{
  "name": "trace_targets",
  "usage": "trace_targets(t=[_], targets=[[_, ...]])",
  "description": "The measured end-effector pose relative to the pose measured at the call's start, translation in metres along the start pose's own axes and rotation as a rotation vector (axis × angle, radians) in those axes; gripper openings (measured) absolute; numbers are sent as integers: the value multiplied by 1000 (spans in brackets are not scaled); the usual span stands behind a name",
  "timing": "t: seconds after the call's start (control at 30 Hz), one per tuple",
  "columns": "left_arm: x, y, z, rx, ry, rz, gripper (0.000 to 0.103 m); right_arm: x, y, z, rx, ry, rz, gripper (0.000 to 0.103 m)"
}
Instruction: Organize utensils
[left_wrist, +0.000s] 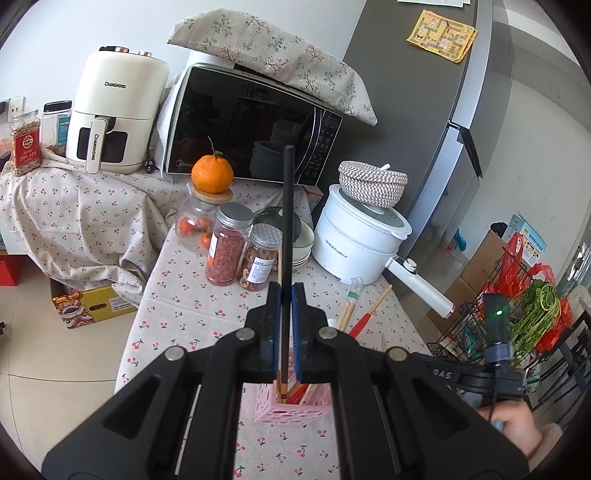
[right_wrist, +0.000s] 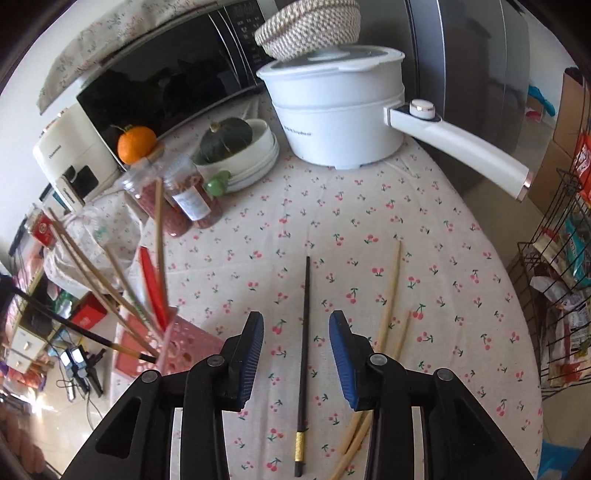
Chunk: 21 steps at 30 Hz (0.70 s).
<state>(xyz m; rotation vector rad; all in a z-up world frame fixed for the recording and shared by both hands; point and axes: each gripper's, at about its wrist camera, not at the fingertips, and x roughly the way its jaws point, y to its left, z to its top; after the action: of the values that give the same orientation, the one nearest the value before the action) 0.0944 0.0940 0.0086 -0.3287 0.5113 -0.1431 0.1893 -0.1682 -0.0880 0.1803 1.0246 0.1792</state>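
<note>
My left gripper (left_wrist: 286, 291) is shut on a black chopstick (left_wrist: 287, 221) and holds it upright, its lower end inside the pink perforated holder (left_wrist: 291, 408). The holder (right_wrist: 184, 343) also shows in the right wrist view with several wooden chopsticks (right_wrist: 96, 280) and a red utensil (right_wrist: 153, 284) standing in it. My right gripper (right_wrist: 295, 328) is open, hovering over a second black chopstick (right_wrist: 304, 332) with a gold band that lies on the tablecloth between the pads. Several light wooden chopsticks (right_wrist: 389, 306) lie just right of it.
A white electric pot (right_wrist: 340, 110) with a long handle stands behind, a woven basket on its lid. Jars (left_wrist: 229, 247), an orange (left_wrist: 212, 173), bowls holding a green squash (right_wrist: 227, 142), a microwave (left_wrist: 251, 122) and an air fryer (left_wrist: 118, 110) crowd the back. A wire rack (right_wrist: 554, 295) stands right.
</note>
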Motion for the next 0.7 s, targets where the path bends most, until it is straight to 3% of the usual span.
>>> trace_targets(t=[0.17,0.33,0.4,0.57,0.7], targets=[[-2,3,3,-17,-8,-9,6,72,3,-2,-19,116,-60,38],[-4,1,3,-21,-2,-27,6,106,12,2,-72,136,-136,36],[-4,-1,2,-13,1,-33,6,110,16,2,-120,122,-176,10],[-5,0,2,0,-3,-29,6,101,4,2,-64,99,-72,5],[-7,2,3,-6,-9,-31,6,56,-5,5,-38,-10,11,5]])
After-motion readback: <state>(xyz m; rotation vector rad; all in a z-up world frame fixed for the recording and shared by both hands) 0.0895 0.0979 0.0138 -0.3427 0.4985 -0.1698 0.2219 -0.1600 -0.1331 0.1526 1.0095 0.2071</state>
